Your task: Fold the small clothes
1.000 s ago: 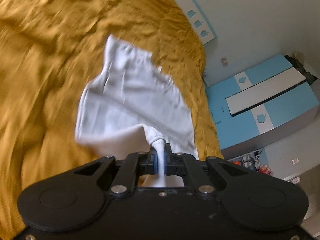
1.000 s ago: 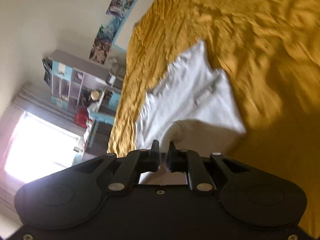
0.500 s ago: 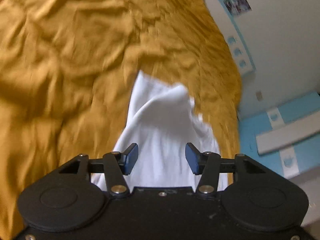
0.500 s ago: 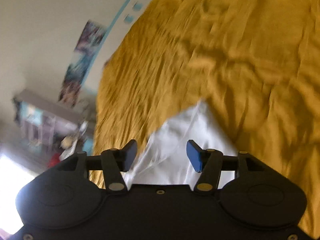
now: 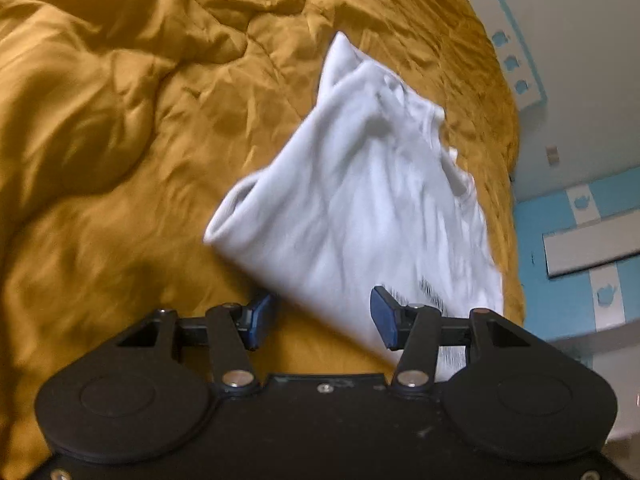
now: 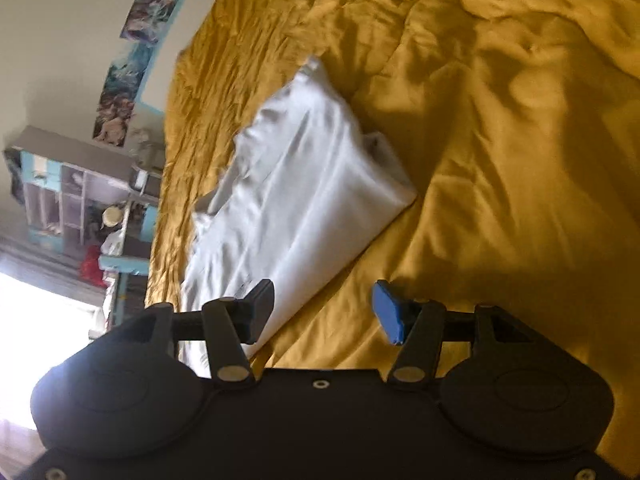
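White garment [image 5: 360, 200] lies released on mustard bedspread [image 5: 120, 140], partly folded and rumpled, one fold apparently done. Left gripper [image 5: 322, 314] and right gripper [image 6: 322, 310] hover at its near edge, jaws half open, empty. Next move probably needs a regrip on an edge for another fold.

Bed with a rumpled mustard-yellow bedspread [image 5: 120, 128] fills most of both views. Beyond its far edge: pale wall [image 6: 68, 40] with a light-blue stripe and posters [image 6: 120, 92]. Beside the bed in the left wrist view: blue and white cabinet [image 5: 580, 248]. In the right wrist view, beside the bed: cluttered open shelf unit [image 6: 72, 196], and below it a bright, overexposed window [image 6: 44, 328].
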A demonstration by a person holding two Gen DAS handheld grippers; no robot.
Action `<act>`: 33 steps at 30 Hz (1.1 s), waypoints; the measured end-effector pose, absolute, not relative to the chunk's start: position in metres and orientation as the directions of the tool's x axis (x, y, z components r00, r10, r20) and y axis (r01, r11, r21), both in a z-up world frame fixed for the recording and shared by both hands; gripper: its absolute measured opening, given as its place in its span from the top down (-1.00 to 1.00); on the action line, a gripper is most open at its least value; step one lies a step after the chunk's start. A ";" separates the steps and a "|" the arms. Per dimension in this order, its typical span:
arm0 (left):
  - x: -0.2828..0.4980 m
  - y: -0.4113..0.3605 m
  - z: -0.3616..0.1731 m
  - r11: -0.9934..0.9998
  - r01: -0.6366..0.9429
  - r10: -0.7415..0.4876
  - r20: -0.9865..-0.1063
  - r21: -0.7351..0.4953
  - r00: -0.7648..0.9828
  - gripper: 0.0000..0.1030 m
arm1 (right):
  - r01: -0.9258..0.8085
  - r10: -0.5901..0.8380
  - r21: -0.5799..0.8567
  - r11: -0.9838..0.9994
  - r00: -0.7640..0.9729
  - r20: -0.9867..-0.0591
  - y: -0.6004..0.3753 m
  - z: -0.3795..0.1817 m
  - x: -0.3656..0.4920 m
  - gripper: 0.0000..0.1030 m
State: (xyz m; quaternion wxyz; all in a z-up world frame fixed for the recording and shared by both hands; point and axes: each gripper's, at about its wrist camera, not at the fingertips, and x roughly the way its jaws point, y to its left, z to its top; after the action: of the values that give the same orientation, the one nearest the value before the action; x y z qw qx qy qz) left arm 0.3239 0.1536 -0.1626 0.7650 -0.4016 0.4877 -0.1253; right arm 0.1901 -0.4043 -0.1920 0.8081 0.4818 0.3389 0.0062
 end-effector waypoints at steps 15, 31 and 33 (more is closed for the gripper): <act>0.338 0.163 -0.125 0.563 -0.222 -0.592 -0.576 -0.796 0.564 0.96 | 0.343 0.169 0.729 0.592 0.832 -0.529 -0.400 -0.154 0.224 0.94; 0.182 0.214 -0.124 0.727 -0.205 -0.510 -0.716 -0.655 0.477 0.93 | 0.387 0.275 0.703 0.597 0.725 -0.632 -0.415 -0.198 0.122 0.72; 0.184 0.219 -0.102 0.799 -0.154 -0.447 -0.746 -0.581 0.495 0.91 | 0.385 0.293 0.716 0.582 0.722 -0.627 -0.427 -0.190 0.118 0.21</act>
State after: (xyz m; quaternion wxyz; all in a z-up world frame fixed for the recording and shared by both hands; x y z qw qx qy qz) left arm 0.1844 0.2194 -0.1020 0.8093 -0.3038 0.4946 -0.0903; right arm 0.1181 -0.4268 -0.1896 0.8081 0.4562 0.3716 -0.0285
